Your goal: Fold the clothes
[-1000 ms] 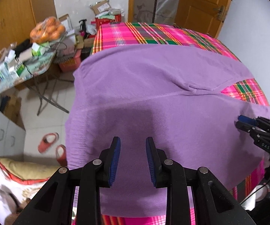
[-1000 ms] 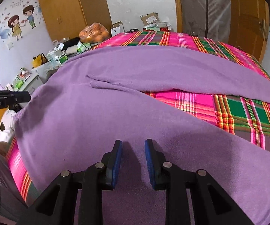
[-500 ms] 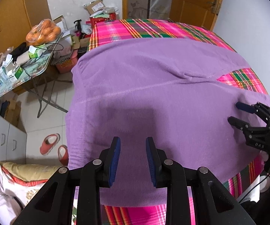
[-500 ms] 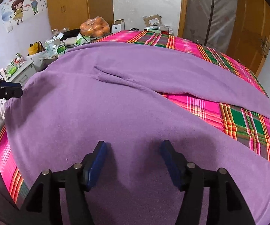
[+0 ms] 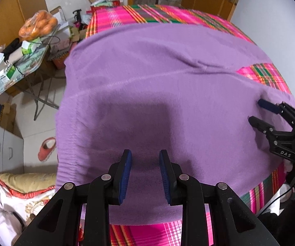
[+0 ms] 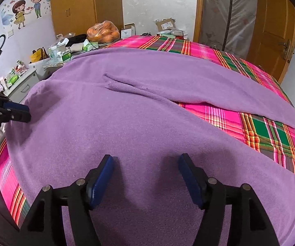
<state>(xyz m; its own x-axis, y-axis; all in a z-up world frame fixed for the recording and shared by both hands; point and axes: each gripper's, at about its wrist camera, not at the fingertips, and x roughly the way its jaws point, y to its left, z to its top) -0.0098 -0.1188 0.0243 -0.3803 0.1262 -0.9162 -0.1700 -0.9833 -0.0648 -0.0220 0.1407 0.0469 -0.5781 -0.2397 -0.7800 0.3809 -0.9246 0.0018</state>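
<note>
A large purple fleece garment (image 5: 168, 94) is spread flat across a bed covered with a pink, green and orange plaid sheet (image 5: 164, 14), and most of both views is filled by it. In the right wrist view a raised fold or seam (image 6: 131, 86) is seen running across the fabric from the centre toward the right, where a wedge of the plaid sheet (image 6: 260, 127) is left uncovered.

The left hand-held gripper (image 5: 145, 172) is seen at the bottom centre of its own view, its blue-padded fingers parted by a narrow gap above the near hem of the garment; nothing is pinched between them. In the right wrist view the same hand-held gripper (image 6: 27, 113) appears at the left edge, over the side of the cloth.

The right hand-held gripper (image 6: 146, 176) is spread wide at the bottom of its view, over the purple fabric, with nothing gripped. It is also visible at the right edge of the left wrist view (image 5: 256, 112); whether its tips touch the cloth cannot be told there.

A cluttered folding worktop (image 5: 14, 67) carrying a bag of oranges (image 5: 37, 24) stands at the upper left.
</note>
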